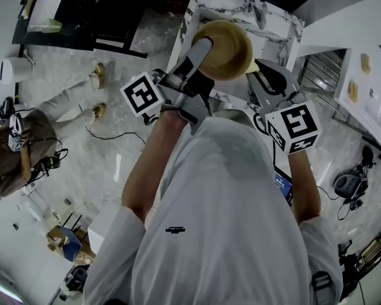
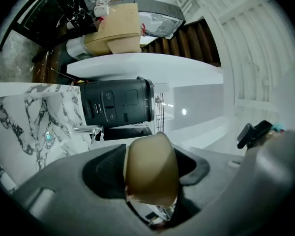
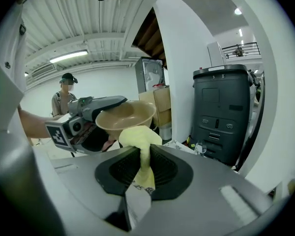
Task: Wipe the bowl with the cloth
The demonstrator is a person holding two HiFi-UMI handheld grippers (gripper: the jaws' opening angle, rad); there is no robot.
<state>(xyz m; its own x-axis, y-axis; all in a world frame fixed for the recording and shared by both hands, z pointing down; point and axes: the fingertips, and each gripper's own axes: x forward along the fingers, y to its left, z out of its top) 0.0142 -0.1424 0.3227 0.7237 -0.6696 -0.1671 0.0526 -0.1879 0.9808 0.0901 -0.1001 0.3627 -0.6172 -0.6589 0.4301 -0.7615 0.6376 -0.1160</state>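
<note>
The left claw (image 2: 150,175) is clamped on the tan round bowl (image 2: 152,167), jaws partway apart with the bowl's wall between the ribbed black pads. Only the bowl's outer side shows from there, and the spot where the pads bite is covered by the bowl itself. The right claw (image 3: 141,165) is pinched together on the pale yellow cloth (image 3: 139,140), which bunches up out of the jaws and meets the bowl from below, on its outside. From the head camera the cloth is nearly all tucked behind the bowl and hard to make out, and the person's white shirt (image 1: 222,202) blocks everything beneath both arms. The bowl is held up in the air, over the edge of the white marble-veined desk (image 1: 206,8). Beyond stand a dark grey lidded bin (image 3: 221,113) and a person in a cap (image 3: 64,96), lower body hidden behind the left claw.
</note>
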